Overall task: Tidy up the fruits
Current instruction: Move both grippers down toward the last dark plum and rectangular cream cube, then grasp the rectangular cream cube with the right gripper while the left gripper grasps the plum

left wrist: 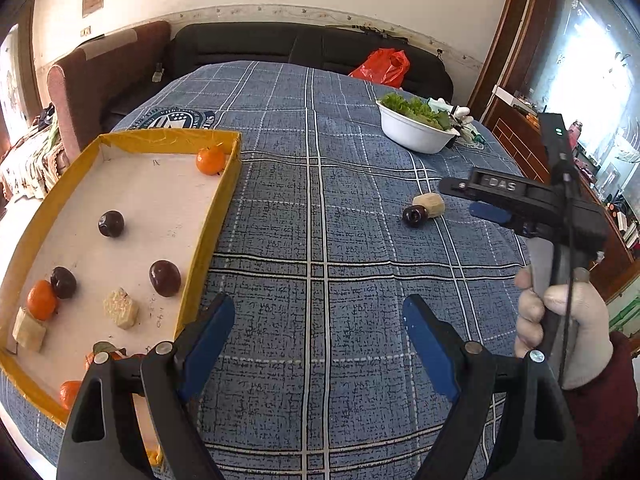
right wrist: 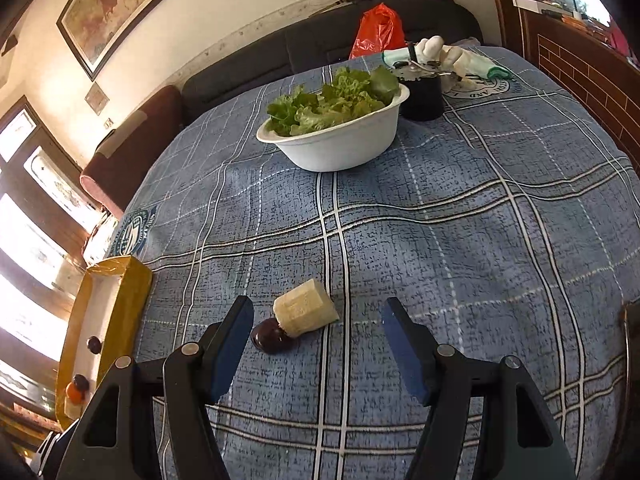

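Observation:
A yellow-rimmed tray lies at the left; it also shows in the right wrist view. It holds oranges, dark plums and pale sugarcane chunks. On the cloth a dark plum touches a pale sugarcane chunk; both show in the left wrist view too, the plum and the chunk. My right gripper is open and empty, just short of this pair; it also shows in the left wrist view. My left gripper is open and empty over bare cloth beside the tray.
A white bowl of lettuce stands at the far side, with a black cup and white gloves behind it. A red bag lies on the dark sofa. The blue plaid cloth covers the table.

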`<action>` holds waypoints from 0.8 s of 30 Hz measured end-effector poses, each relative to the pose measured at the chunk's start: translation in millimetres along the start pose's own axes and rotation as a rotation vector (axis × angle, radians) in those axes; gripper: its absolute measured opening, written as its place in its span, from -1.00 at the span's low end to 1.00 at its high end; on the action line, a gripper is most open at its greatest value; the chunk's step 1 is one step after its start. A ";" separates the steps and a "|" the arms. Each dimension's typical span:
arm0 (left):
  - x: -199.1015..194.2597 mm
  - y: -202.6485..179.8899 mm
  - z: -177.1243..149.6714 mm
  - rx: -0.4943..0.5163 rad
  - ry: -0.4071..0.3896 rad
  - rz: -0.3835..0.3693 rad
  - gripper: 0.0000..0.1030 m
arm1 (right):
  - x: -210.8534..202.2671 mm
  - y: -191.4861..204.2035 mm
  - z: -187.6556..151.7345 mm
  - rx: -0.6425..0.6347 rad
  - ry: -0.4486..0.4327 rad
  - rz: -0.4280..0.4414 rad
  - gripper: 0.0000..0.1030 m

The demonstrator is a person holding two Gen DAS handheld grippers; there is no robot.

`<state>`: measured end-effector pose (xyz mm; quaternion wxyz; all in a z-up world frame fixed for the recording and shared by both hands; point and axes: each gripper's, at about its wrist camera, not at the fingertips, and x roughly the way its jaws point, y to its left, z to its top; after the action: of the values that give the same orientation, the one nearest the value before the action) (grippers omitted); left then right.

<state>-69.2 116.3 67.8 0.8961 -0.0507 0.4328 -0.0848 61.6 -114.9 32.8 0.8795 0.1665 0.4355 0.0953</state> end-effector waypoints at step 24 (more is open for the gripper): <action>79.6 -59.5 32.5 0.104 0.073 -0.086 0.65 | -27.3 -36.0 -27.4 0.045 -0.114 0.038 -0.15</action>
<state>-1.5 43.0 36.7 0.8767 -0.0195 0.4575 -0.1476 24.1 -151.0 23.8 0.8969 0.1998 0.3834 0.0927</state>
